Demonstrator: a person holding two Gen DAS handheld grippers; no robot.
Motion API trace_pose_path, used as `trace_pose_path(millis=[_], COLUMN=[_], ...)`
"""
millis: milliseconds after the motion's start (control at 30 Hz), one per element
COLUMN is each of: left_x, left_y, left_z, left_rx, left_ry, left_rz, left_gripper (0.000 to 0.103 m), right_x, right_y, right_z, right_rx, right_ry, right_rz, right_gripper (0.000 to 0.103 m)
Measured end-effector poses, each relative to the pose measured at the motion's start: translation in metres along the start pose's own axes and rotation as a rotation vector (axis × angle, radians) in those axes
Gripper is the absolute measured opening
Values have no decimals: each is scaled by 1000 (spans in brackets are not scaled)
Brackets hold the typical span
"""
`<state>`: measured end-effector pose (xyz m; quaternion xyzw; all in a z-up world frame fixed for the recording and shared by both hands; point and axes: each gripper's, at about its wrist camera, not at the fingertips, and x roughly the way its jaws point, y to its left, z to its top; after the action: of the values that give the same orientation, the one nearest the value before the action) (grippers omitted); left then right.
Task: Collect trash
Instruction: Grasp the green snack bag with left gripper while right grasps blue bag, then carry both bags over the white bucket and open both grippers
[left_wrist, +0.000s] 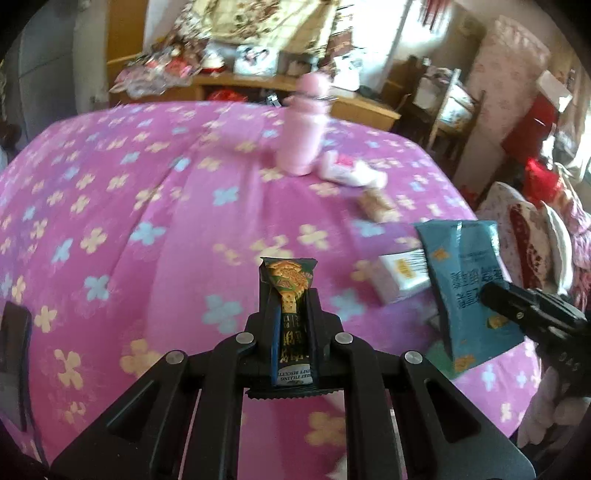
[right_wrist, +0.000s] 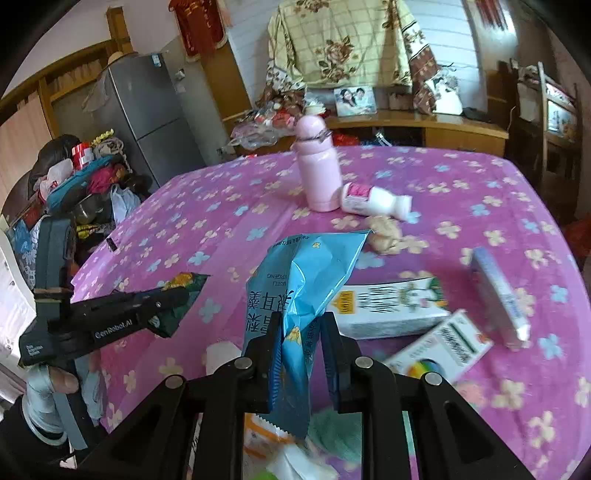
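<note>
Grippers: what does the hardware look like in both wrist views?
Both are matte black plastic. The left gripper and right gripper show scissor-like link arms with round silver pivot pins and blue pad faces inside the jaws. The left one's side reads GenRobot.AI in white.

Lived-in home, seemingly: fridge, framed photo
</note>
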<state>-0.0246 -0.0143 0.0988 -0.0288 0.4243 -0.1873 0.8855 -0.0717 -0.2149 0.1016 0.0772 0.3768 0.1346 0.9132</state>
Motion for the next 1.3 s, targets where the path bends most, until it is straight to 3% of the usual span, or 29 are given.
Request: trace_pose_path(millis=[467, 1300], left_x=[-7, 22], left_y=[-145, -323], left_z=[-8, -36], left_rx=[166, 370], left_ry=[-13, 29], left_rz=[-110, -222], left_gripper=[9, 9], right_x=[-96, -216], right_y=[-79, -218], right_z=[-40, -116], right_rx=[44, 247], right_ry=[-47, -83], right_rz=[-176, -402], right_gripper=[19, 19])
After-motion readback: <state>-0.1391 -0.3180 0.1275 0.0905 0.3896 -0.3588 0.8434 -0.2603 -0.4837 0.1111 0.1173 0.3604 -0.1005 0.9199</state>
